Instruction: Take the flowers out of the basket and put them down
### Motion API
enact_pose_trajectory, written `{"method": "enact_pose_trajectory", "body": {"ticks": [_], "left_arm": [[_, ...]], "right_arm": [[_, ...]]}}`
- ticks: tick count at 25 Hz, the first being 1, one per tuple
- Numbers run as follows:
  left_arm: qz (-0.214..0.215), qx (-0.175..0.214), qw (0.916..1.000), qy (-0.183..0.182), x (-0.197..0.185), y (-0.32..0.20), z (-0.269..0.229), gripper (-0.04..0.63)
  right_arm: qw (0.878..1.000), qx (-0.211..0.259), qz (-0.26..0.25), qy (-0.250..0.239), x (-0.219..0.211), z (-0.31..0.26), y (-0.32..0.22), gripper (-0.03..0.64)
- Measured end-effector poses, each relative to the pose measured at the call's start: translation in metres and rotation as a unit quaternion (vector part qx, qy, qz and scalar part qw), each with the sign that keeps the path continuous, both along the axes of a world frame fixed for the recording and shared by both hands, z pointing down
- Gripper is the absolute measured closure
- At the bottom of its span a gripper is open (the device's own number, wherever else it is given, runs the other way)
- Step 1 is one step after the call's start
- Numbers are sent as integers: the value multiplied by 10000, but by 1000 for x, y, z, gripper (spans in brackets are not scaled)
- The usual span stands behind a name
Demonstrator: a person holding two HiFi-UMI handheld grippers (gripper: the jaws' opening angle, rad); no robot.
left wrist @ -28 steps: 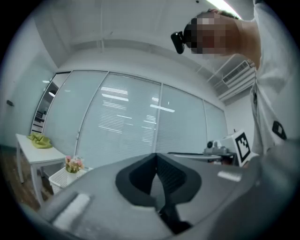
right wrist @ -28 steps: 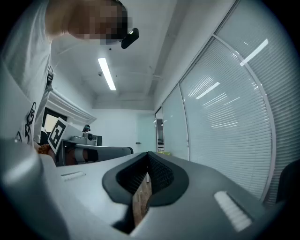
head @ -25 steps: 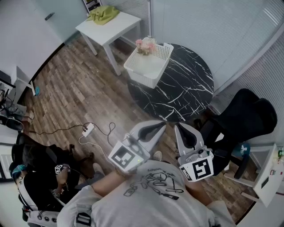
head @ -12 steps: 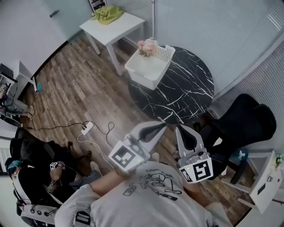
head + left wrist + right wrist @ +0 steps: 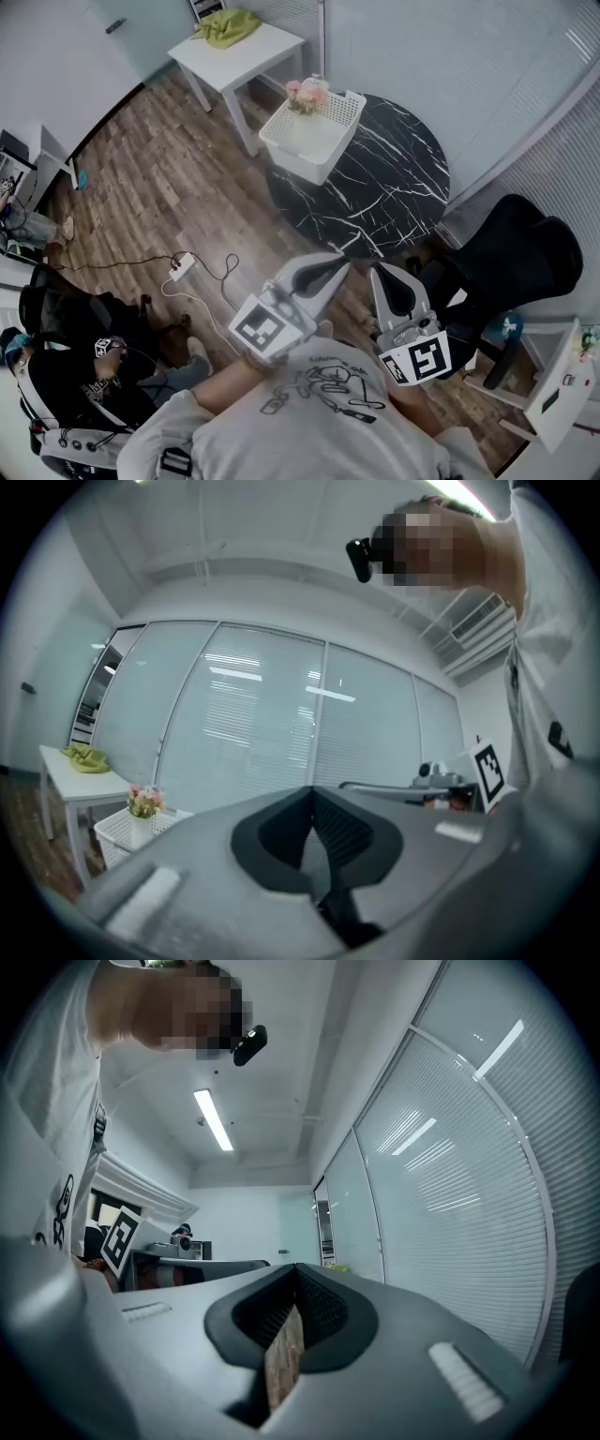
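At the far-left edge of the round table [image 5: 398,183], the basket [image 5: 298,157] holds the flowers [image 5: 307,94] in its far corner. My left gripper [image 5: 339,265] and right gripper [image 5: 382,272] hang well short, both clenched on nothing. If I arrive with them closed, I risk shoving the light basket off that edge.

Basket [image 5: 298,161]: white plastic, open lattice walls.
Round table [image 5: 394,187]: black, white-veined, glossy, marble-look.
Floor [image 5: 159,178]: wood planks, matt.
Side table [image 5: 253,52]: white, smooth.
Flowers [image 5: 307,94]: possibly fabric; too small to tell.
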State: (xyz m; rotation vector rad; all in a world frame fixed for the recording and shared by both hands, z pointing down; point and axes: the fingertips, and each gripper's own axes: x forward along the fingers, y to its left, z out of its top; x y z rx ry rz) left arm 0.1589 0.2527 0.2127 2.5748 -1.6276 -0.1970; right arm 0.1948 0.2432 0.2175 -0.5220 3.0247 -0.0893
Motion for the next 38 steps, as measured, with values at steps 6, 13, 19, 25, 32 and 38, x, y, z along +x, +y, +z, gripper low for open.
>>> {"method": "enact_pose_trajectory", "body": {"ticks": [6, 13, 19, 25, 32, 38], "left_arm": [[-80, -2, 10000, 11, -8, 0, 0, 592], [-91, 10, 9999, 39, -30, -19, 6, 592], [-21, 2, 10000, 16, -62, -49, 8, 592], [18, -26, 10000, 9, -102, -88, 13, 592], [46, -78, 9999, -65, -149, -137, 14, 592], [54, -142, 9997, -183, -190, -177, 18, 591]], "right_arm": [[10000, 22, -55, 41, -7, 3, 0, 611], [9999, 101, 12, 80, -27, 7, -18, 611], [9997, 171, 43, 166, -61, 11, -46, 611], [9997, 128, 38, 223, -104, 20, -81, 611], [9995, 116, 103, 265, -151, 23, -132, 611], [9989, 249, 149, 380, -193, 25, -169, 609]]}}
